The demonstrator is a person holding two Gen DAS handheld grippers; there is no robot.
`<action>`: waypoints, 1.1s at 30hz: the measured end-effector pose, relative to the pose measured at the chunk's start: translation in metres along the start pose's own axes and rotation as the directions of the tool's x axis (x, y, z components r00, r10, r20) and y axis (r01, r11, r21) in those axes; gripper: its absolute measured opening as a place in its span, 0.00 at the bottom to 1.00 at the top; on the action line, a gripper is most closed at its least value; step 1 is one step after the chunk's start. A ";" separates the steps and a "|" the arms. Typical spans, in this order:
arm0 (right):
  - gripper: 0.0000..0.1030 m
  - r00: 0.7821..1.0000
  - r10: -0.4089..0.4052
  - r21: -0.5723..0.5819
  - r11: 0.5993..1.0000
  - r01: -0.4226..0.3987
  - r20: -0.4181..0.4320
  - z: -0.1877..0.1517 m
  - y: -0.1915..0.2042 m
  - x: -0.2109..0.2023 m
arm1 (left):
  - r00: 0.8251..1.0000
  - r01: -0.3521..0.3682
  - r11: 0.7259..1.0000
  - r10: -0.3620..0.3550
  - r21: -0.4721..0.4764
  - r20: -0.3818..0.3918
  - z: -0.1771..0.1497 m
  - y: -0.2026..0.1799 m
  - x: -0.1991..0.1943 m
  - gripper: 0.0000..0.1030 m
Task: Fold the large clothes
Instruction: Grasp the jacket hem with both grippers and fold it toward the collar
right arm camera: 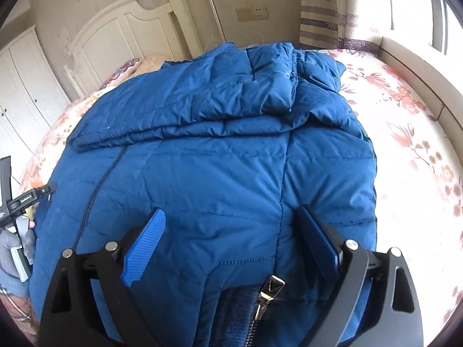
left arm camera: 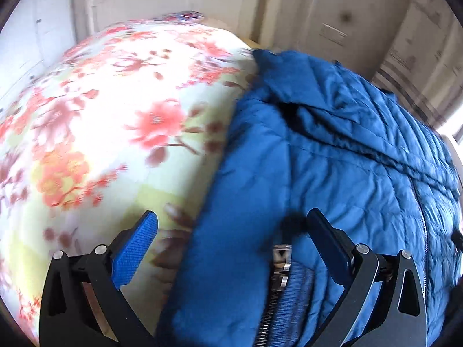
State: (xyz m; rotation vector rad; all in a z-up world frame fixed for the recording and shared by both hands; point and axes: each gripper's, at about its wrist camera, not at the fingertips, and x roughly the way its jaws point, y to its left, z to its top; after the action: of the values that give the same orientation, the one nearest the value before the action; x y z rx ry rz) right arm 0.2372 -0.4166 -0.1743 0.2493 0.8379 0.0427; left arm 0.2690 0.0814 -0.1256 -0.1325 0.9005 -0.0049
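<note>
Closest to me, my right gripper (right arm camera: 228,228) stands with its jaws spread wide and nothing between them, poised just above the near hem of a blue quilted down jacket (right arm camera: 208,150). A metal zipper pull (right arm camera: 267,287) sits at that hem, directly below the gap between my fingers. My left gripper (left arm camera: 231,231) is likewise wide open and empty, straddling the jacket's left edge, one blue pad (left arm camera: 134,250) over the floral bedspread (left arm camera: 95,133), the other finger over the quilting; this view is blurred. At the left edge of the right-hand view, a gloved hand (right arm camera: 17,248) grips the other tool's handle. Further out, the jacket lies spread on the bed, zipper running up its front, with one sleeve (right arm camera: 185,104) already folded across the chest toward the left. Beyond it stand a white headboard (right arm camera: 124,29), a wardrobe and a curtained window. I judge the sleeves-in step to be largely done, and the bottom-to-top fold to be next: both grippers need to lower onto the hem, pinch the thick padding at its two corners, then lift and carry it toward the collar.
</note>
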 end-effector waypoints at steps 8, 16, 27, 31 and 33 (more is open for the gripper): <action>0.86 0.996 -0.046 -0.204 0.977 0.061 0.080 -0.035 0.077 -0.052 | 0.982 0.038 0.983 -0.070 0.179 0.176 -0.040 -0.040 -0.081 0.95; 0.89 0.997 -0.058 -0.387 0.922 0.032 -0.056 -0.088 0.109 -0.035 | 0.998 -0.032 0.878 0.003 0.478 0.061 -0.095 -0.111 -0.056 0.96; 0.92 0.989 -0.138 -0.307 0.945 0.116 -0.051 -0.107 0.058 -0.069 | 0.999 -0.018 0.927 0.002 0.374 0.044 -0.106 -0.044 -0.070 0.96; 0.92 0.993 -0.115 -0.263 0.959 0.105 -0.023 -0.116 0.049 -0.077 | 0.998 -0.048 0.940 0.034 0.337 0.047 -0.103 -0.039 -0.073 0.96; 0.90 0.988 -0.155 -0.276 0.949 0.151 0.008 -0.116 0.059 -0.084 | 0.996 -0.047 0.935 0.017 0.353 0.088 -0.110 -0.050 -0.088 0.95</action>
State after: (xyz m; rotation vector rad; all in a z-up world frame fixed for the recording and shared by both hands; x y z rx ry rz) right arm 0.0985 -0.3469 -0.1738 -0.0798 0.8527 0.0156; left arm 0.1303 0.0251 -0.1183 0.2183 0.8045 -0.1303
